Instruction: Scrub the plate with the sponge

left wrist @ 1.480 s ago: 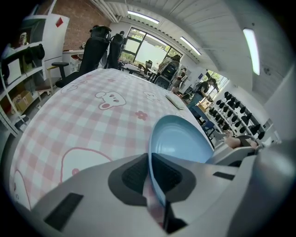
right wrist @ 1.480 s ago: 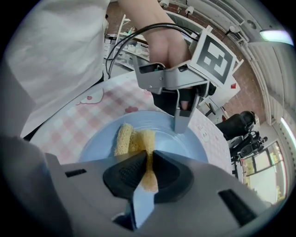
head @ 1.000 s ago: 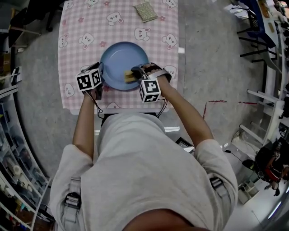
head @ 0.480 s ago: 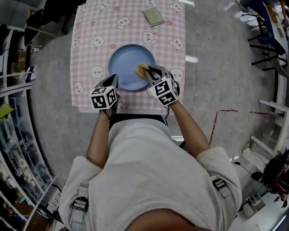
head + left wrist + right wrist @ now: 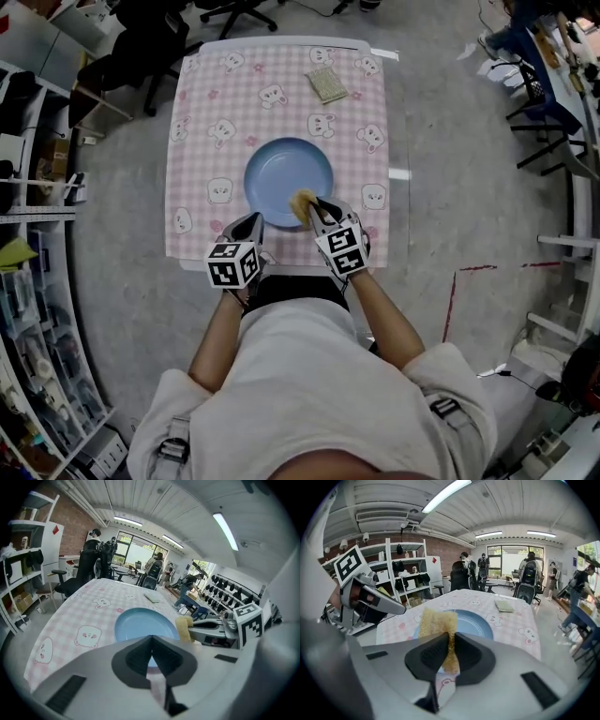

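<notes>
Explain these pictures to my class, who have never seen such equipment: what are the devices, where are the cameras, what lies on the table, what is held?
No robot here: a person holds a two-jaw tool in each hand; the marked cubes are part of the tools. One picture comes from a camera on the person's head, looking steeply down. The other two come from cameras riding on each tool, looking along its jaws. On the pink checked tablecloth with cartoon animals lie a round blue plate and, near the far edge, a flat greenish scouring pad. The right tool is clamped on a yellow sponge at the plate's near rim. The left tool is shut and empty, by the plate's near edge.
</notes>
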